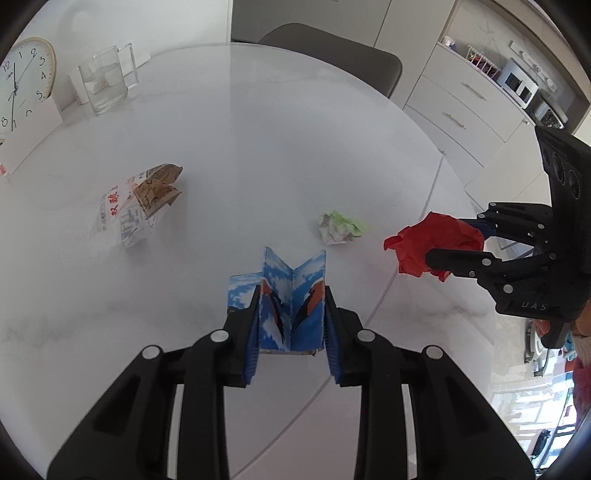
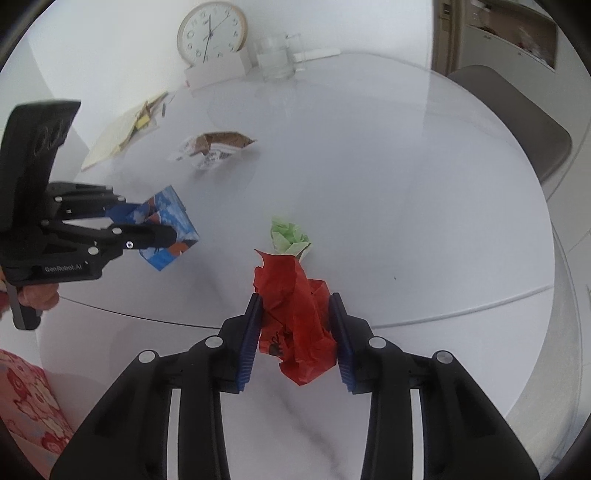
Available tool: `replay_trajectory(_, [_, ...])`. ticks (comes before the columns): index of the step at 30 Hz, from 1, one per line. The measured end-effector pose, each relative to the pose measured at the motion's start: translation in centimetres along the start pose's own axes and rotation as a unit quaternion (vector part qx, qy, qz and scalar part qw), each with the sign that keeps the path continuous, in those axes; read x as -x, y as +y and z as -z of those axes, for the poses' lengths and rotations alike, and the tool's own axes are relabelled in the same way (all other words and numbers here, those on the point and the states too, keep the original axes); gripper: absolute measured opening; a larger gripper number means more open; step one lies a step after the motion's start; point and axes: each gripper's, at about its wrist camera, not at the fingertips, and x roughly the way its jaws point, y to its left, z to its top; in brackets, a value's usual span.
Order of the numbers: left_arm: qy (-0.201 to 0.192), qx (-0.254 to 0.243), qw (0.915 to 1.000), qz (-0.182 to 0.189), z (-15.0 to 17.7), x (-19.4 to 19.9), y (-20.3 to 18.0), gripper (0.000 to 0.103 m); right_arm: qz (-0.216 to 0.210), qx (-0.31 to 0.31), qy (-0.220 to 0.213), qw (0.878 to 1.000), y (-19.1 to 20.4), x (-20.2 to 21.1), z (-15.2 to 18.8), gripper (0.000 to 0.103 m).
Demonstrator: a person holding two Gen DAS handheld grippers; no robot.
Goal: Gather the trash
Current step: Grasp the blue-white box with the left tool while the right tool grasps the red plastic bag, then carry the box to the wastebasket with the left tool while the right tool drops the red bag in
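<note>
My left gripper is shut on a blue and white carton with its top folded open, held above the white table. It also shows in the right wrist view, held by the left gripper. My right gripper is shut on a crumpled red paper, which also shows in the left wrist view in the right gripper. A crumpled green and white paper ball lies on the table between them. A torn white and brown carton lies further off.
A clock and a glass jug stand at the table's far side. Papers lie at the left edge. A grey chair stands behind the table. Drawers are at the right.
</note>
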Motion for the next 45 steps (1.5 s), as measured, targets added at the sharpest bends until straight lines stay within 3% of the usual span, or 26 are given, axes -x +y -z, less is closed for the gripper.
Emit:
replay_trajectory(7, [-0.001, -0.016, 0.9997, 0.018, 2.8, 2.7, -4.1, 0.029, -0.001, -0.053, -0.024, 0.998, 2.5, 5.4, 6.0, 0.037])
replay_trajectory(22, [0.023, -0.064, 0.9962, 0.054, 13.0, 7.1, -16.1, 0.029, 0.013, -0.112, -0.029, 0.993, 7.5, 14.6, 20.6, 0.037])
replay_trajectory(29, [0.024, -0.072, 0.9959, 0.049, 16.0, 8.6, -18.9, 0.029, 0.019, -0.121, -0.019, 0.992, 8.1, 15.5, 24.9, 0.037])
replay_trajectory(36, [0.027, -0.073, 0.9963, 0.036, 17.6, 9.5, -19.9, 0.029, 0.019, -0.125, 0.021, 0.992, 7.9, 11.3, 28.1, 0.039])
replay_trajectory(38, [0.029, -0.074, 0.9962, 0.037, 17.6, 9.6, -20.1, 0.029, 0.015, -0.126, 0.035, 0.991, 7.8, 9.3, 28.5, 0.043])
replay_trajectory(40, [0.03, -0.077, 0.996, 0.036, 17.8, 9.7, -20.6, 0.029, 0.016, -0.127, 0.049, 0.991, 7.7, 7.9, 28.8, 0.064])
replay_trajectory(45, [0.041, -0.095, 0.9938, 0.041, 18.4, 9.3, -21.9, 0.029, 0.044, -0.159, 0.031, 0.986, 6.3, 9.4, 29.3, 0.076])
